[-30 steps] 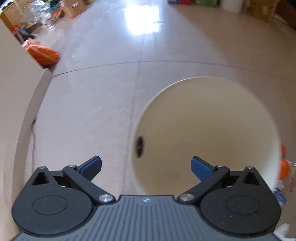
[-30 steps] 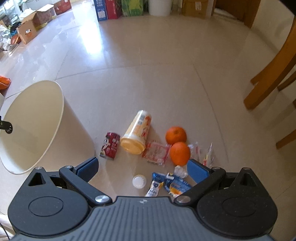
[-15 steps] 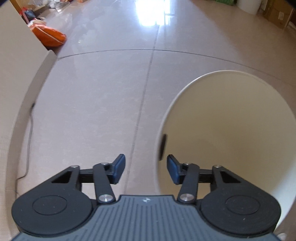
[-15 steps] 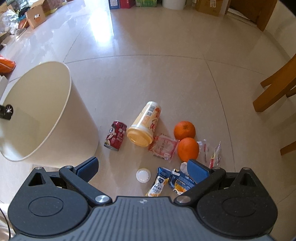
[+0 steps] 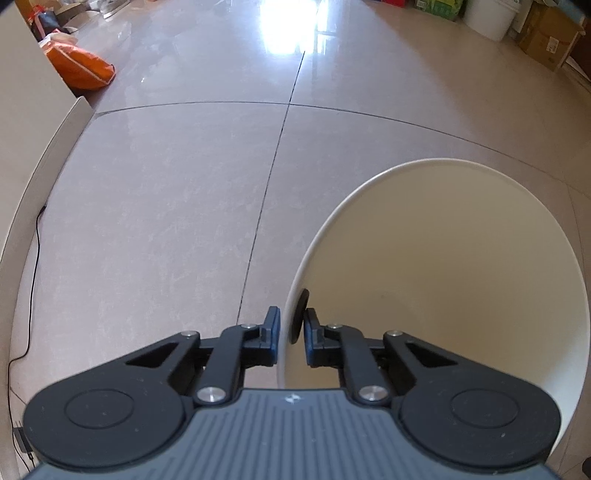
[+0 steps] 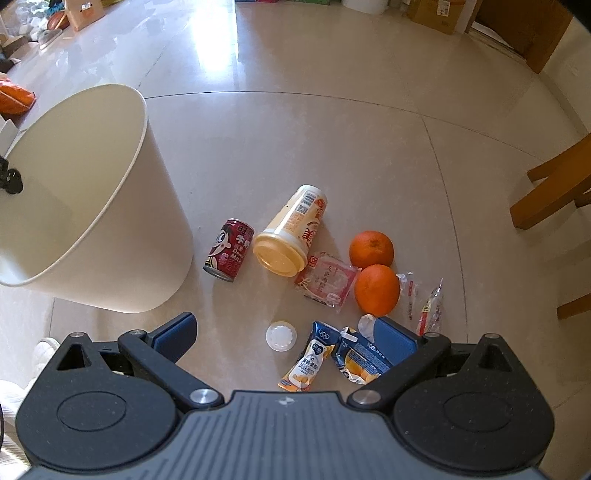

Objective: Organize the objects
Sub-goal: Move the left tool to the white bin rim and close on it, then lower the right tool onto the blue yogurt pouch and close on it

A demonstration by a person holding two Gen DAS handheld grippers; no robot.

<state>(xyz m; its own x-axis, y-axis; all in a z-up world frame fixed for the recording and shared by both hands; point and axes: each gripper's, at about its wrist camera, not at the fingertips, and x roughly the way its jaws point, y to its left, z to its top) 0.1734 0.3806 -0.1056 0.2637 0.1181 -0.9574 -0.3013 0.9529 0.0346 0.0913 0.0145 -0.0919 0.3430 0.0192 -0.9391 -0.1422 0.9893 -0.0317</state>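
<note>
A cream bin stands tilted on the tiled floor; its rim passes between the fingers of my left gripper, which is shut on it. My right gripper is open and empty above a scatter of items: a red drink can, a yellow lidded cup on its side, two oranges, a pink wrapped snack, a white cap, two blue-and-orange pouches and small sachets.
A wooden chair's legs stand at the right. An orange bag lies far left by a white panel with a black cable. Cardboard boxes and a white bucket line the far wall.
My left gripper closed from wide open onto the bin's near rim, and the bin tilted. My right gripper stayed open and rose a little over the items.
</note>
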